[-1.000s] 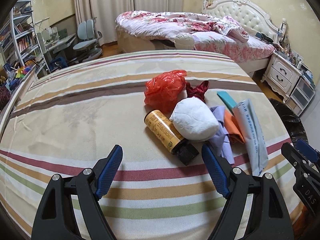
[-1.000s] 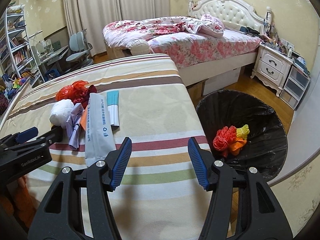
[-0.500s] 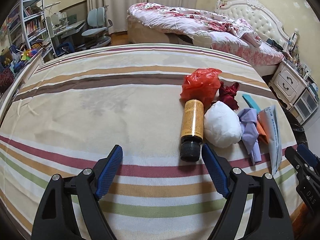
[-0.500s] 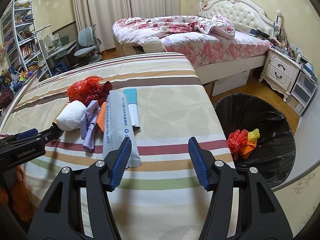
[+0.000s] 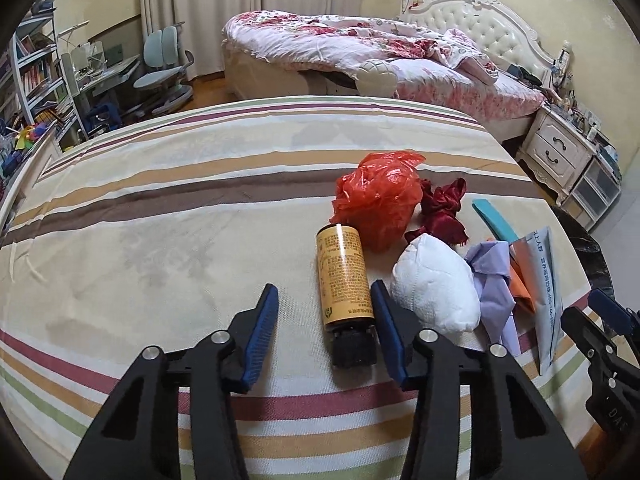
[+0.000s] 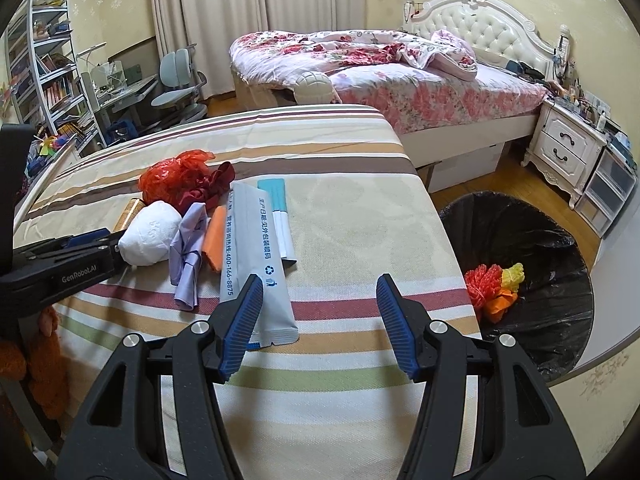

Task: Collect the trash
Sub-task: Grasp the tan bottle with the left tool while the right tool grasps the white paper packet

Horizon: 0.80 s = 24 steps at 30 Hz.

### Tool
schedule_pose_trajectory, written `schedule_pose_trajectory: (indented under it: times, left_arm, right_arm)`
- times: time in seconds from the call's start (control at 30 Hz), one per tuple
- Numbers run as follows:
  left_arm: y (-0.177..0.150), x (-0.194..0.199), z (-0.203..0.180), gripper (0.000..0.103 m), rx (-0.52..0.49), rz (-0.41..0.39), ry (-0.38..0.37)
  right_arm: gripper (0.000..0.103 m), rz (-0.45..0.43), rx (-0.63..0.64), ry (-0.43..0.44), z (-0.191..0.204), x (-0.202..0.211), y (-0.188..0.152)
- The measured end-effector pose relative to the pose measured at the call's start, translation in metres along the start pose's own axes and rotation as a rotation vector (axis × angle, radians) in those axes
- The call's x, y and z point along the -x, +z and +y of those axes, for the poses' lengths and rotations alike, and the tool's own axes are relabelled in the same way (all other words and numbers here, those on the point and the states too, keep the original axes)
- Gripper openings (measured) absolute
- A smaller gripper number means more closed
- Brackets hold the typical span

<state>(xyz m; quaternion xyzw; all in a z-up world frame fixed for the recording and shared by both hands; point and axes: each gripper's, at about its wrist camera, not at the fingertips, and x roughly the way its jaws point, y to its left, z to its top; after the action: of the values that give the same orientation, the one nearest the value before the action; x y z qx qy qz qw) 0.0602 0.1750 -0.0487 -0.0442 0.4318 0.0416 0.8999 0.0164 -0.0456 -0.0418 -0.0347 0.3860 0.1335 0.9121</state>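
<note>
- The striped bed (image 5: 160, 216) carries a pile of trash near its right edge, seen from the left wrist.
- A black-lined trash bin (image 6: 560, 288) stands on the floor beside that bed; red, yellow and orange scraps (image 6: 494, 286) lie inside.
- The left hand-held gripper (image 5: 324, 312), marked "GenRobot.AI" on its side in the right wrist view, has just been closing its jaws. The bottle's black cap end lies between them, the right pad beside it, the left pad apart; no firm pinch shows.
- The right hand-held gripper (image 6: 320, 312) is spread with nothing between the pads, its left pad over the end of the pouch.
- The long grey pouch (image 6: 256, 264) bears Chinese print, "400-166-8875" and a recycling mark.
- The amber bottle (image 5: 344, 276) lies on its side; its label print is too small to read.
- A white wad (image 5: 436, 284), a red plastic bag (image 5: 376, 200) and a lilac paper (image 5: 494, 280) lie beside it.
</note>
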Motion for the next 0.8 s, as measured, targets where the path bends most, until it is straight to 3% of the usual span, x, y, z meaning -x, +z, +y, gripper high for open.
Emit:
schedule_pose_trajectory:
  times: [0.07,0.13,0.6,0.67,0.73,0.8]
  left_arm:
    - [-0.002,0.002,0.0,0.029,-0.01,-0.005,0.004]
    - [-0.004,0.004,0.001,0.025,-0.012,-0.008,-0.012]
    - [-0.02,0.02,0.011,0.025,0.008,-0.028,0.025]
    - [-0.021,0.021,0.01,0.025,0.003,-0.035,0.032]
    - [-0.021,0.022,0.009,0.025,-0.001,-0.043,0.038]
    - [-0.021,0.022,0.008,0.025,-0.002,-0.049,0.04]
  right_arm:
    - [0.058,-0.002,0.006,0.003,0.003,0.0,0.001]
    - [0.058,-0.004,0.014,0.008,0.007,0.0,0.002]
    - [0.058,0.012,0.04,0.048,0.028,-0.012,0.011]
    - [0.054,0.027,0.04,0.055,0.03,-0.015,0.011]
    - [0.038,0.045,0.043,0.063,0.031,-0.017,0.01]
    - [0.036,0.049,0.045,0.064,0.032,-0.017,0.007]
